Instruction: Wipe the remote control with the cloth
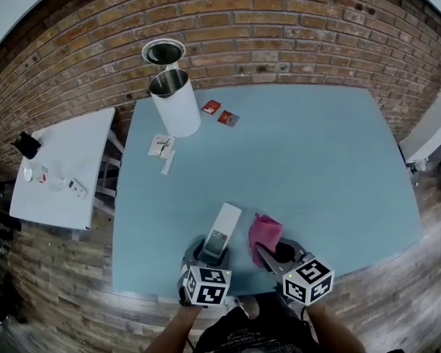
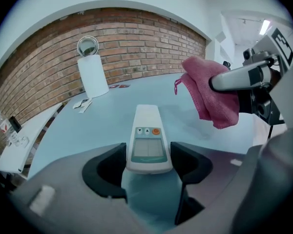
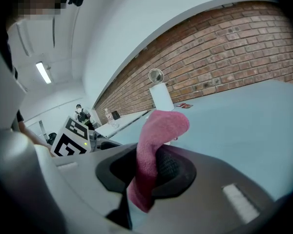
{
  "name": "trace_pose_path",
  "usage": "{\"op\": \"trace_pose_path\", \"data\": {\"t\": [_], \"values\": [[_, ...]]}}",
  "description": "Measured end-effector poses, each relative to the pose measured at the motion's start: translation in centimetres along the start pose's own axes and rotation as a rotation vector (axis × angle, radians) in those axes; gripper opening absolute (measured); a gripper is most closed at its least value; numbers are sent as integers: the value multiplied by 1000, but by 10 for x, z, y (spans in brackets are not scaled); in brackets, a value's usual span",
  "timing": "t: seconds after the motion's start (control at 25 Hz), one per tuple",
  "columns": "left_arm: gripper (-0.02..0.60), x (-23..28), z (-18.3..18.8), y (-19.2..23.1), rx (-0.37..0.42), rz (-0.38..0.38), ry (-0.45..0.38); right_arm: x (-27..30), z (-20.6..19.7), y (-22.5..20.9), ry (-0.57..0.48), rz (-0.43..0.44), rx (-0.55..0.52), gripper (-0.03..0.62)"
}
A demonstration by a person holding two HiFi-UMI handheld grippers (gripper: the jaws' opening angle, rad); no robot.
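The left claw (image 1: pixel 212 250) has its jaws set wide, pressed against the two sides of the remote control (image 1: pixel 222 230) at its near end. The rest of the remote sticks out forward over the near edge of the blue table (image 1: pixel 331 160), buttons and screen facing up. I can't tell whether its far end rests on the table. The right claw (image 1: pixel 273 252) is clamped tight on a fold of the pink cloth (image 1: pixel 264 230), which hangs in a bunch just to the right of the remote, close to it but not touching.

The hold on the remote looks to me like the weak spot. Only its tail is pinched, so a firm push from the cloth far out along the body could lever it down or twist it loose. The casing looks smooth, which wouldn't help. The cloth is gripped by one fold, so dragging it hard could pull it out of the jaws. If the bunch rides up, the bare tip of the claw might scrape the screen. A heavy pass could also press the buttons.

Nothing blocks the way. A white canister (image 1: pixel 174 101) stands well beyond the remote, with a round tin (image 1: pixel 163 51) farther behind. Two red packets (image 1: pixel 220 112) and some paper slips (image 1: pixel 160 145) lie beside the canister, all well apart from the remote. A small white side table (image 1: pixel 73 153) stands off to the remote's left.
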State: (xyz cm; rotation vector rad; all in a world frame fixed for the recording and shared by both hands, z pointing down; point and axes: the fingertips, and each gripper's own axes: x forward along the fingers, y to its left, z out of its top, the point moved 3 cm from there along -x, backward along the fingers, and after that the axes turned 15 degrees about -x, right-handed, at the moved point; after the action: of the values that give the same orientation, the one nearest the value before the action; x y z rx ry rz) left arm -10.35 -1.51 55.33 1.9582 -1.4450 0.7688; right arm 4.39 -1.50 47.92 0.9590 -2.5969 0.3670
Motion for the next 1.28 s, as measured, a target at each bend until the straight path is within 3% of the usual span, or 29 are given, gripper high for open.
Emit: {"op": "trace_pose_path", "data": {"t": [0.24, 0.6, 0.76, 1.04, 1.08, 1.12, 1.16, 1.2, 1.28], "values": [[291, -2, -11, 8, 15, -33, -18, -10, 5, 22, -11, -50, -19, 77], [304, -2, -6, 13, 49, 7, -11, -27, 2, 49, 3, -66, -28, 78], [299, -25, 6, 7, 34, 7, -108, -34, 6, 54, -13, -58, -33, 78], [244, -83, 21, -47, -91, -128, -261, -45, 15, 66, -33, -23, -67, 77], [230, -91, 22, -53, -110, -126, -286, -47, 16, 68, -33, -19, -75, 77], [152, -99, 24, -59, -129, -116, -316, -51, 17, 70, -35, -18, -84, 77], [37, -106, 26, -63, -145, -105, -344, -55, 18, 71, -37, -19, -93, 77], [0, -112, 27, -69, -157, -103, -364, -59, 20, 72, -41, -20, -101, 77], [0, -122, 27, -81, -176, -114, -388, -67, 23, 74, -51, -22, -111, 77]]}}
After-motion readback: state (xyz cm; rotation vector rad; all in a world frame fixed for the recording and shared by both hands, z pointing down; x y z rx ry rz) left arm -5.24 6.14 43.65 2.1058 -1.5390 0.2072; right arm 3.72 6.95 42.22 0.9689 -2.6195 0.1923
